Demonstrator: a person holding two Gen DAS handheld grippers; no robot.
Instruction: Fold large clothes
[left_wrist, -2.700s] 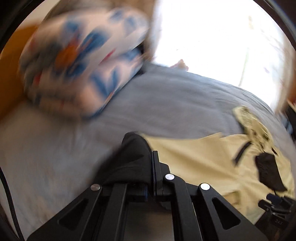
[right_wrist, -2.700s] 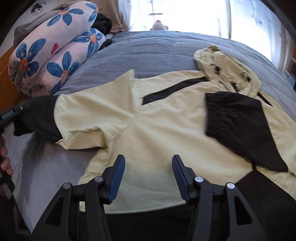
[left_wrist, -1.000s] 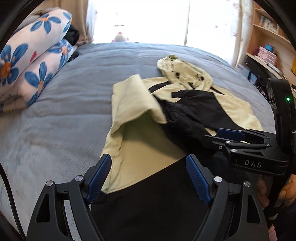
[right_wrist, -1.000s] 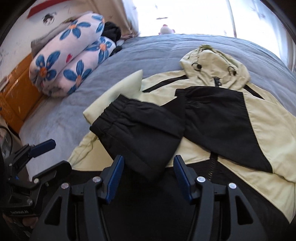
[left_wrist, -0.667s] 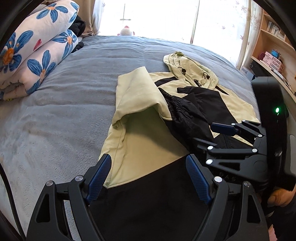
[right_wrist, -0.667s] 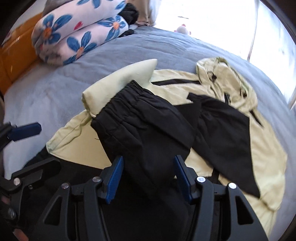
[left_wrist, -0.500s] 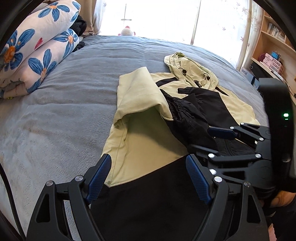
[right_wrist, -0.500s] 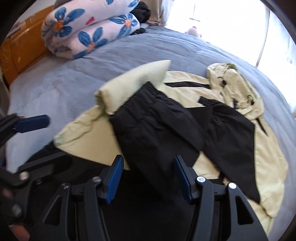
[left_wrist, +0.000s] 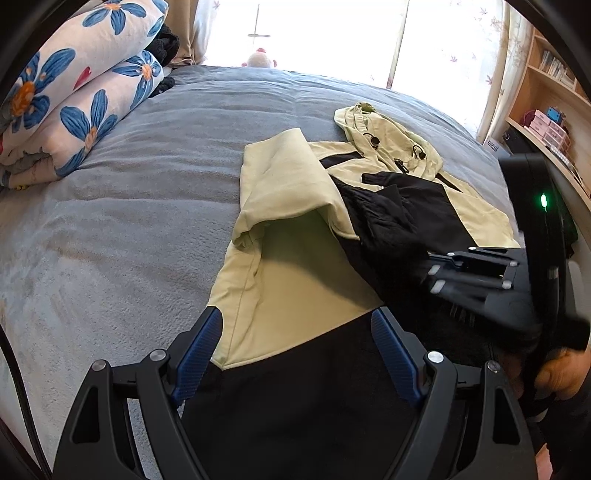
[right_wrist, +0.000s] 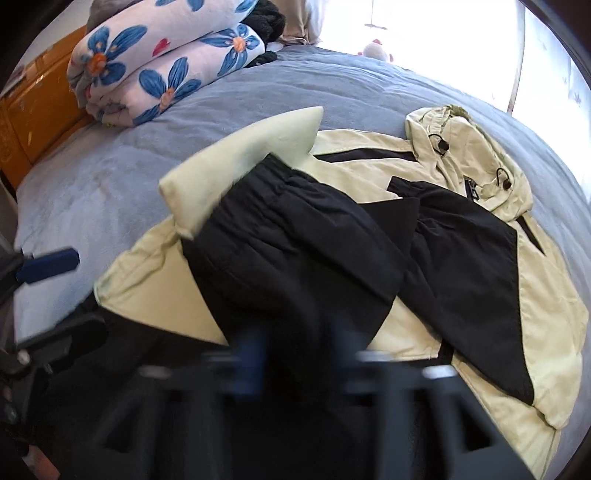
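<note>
A cream and black hooded jacket (left_wrist: 295, 280) lies face up on the grey bed (left_wrist: 147, 206), hood (left_wrist: 388, 147) towards the window. Its two sleeves are folded in across the chest, and the black sleeve end (right_wrist: 295, 236) lies on top. My left gripper (left_wrist: 297, 321) stands open over the jacket's lower left, where cream meets the black hem, and holds nothing. My right gripper (right_wrist: 303, 343) is blurred, its jaws closing with black cloth of the jacket (right_wrist: 546, 295) between them. In the left wrist view the right gripper (left_wrist: 430, 275) has its tips together on that black cloth.
A rolled floral quilt (left_wrist: 81, 96) lies at the bed's far left beside an orange headboard (right_wrist: 37, 118). A small plush toy (left_wrist: 258, 59) sits at the far edge under the bright window. Wooden shelves (left_wrist: 546, 122) stand to the right. A hand (left_wrist: 561, 373) holds the right gripper.
The right gripper's jaws have come together on the black cloth and it has shifted a little across the jacket. The left gripper has stayed open in place.
</note>
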